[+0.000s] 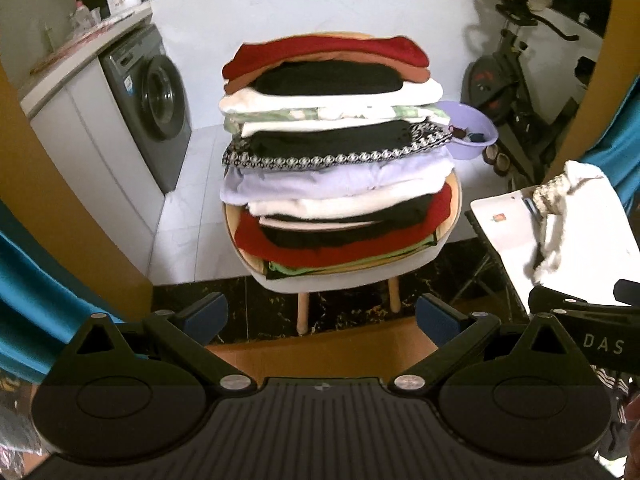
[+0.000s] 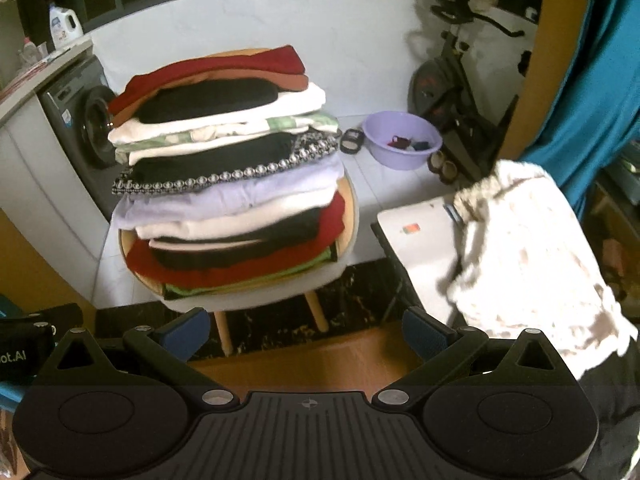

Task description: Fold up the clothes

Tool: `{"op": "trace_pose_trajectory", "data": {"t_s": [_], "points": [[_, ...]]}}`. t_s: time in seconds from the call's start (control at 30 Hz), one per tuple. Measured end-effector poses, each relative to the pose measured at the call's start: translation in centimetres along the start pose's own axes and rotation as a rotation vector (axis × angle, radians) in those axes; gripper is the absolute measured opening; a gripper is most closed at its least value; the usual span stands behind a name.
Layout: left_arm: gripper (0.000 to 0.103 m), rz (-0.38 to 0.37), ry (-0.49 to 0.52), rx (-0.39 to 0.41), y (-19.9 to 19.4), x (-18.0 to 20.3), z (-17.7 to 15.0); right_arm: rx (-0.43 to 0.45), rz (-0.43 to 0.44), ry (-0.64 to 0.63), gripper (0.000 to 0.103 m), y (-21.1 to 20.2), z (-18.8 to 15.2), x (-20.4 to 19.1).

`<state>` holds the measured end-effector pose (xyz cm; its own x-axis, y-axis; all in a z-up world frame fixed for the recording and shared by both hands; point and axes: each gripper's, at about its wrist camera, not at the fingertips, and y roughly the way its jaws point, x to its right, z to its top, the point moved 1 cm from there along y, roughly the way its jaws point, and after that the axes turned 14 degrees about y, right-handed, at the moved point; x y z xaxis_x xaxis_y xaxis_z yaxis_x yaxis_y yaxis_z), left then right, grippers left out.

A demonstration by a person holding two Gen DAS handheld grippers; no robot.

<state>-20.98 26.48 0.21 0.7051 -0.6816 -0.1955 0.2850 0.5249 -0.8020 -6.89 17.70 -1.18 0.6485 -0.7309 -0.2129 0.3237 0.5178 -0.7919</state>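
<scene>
A tall stack of folded clothes [image 1: 336,160] is seen piled on a round stool [image 1: 348,276], and every place below is given from that stool. Many garments in red, black, white, lilac and green are laid flat one upon another, and the stack is seen to lean a little and to overhang the seat.

To the right of the stool, a white fluffy garment [image 2: 532,264] is draped loosely over a white surface [image 2: 420,232]; it is not folded, and no gripper is in contact with it. Behind the stool and to its right, a lilac basin [image 2: 402,144] with a few small items in it is set on the floor. A washing machine [image 1: 156,100] is stood to the stool's left.

The left gripper [image 1: 320,316] is held in front of the stool, above the floor, with its fingers spread wide and nothing between them. The right gripper [image 2: 306,330] is held likewise, a little to the right, its fingers parted and empty.

As to progress, much of the folding is judged to be done, since most garments already lie folded on the stool. At least the white fluffy garment is left unfolded; whether other clothes remain outside the views cannot be told.
</scene>
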Motion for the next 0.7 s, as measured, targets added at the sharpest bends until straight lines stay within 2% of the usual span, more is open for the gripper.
{"op": "trace_pose_trajectory", "data": {"t_s": [0.13, 0.7], "points": [[0.102, -0.008, -0.007, 0.014, -0.7, 0.8, -0.2, 0.001, -0.006, 0.010, 0.102, -1.2, -1.0, 0.8], [0.102, -0.009, -0.070, -0.029, -2.4, 5.1, -1.0, -0.009, 0.034, -0.019, 0.102, -2.5, 0.0, 5.7]]}}
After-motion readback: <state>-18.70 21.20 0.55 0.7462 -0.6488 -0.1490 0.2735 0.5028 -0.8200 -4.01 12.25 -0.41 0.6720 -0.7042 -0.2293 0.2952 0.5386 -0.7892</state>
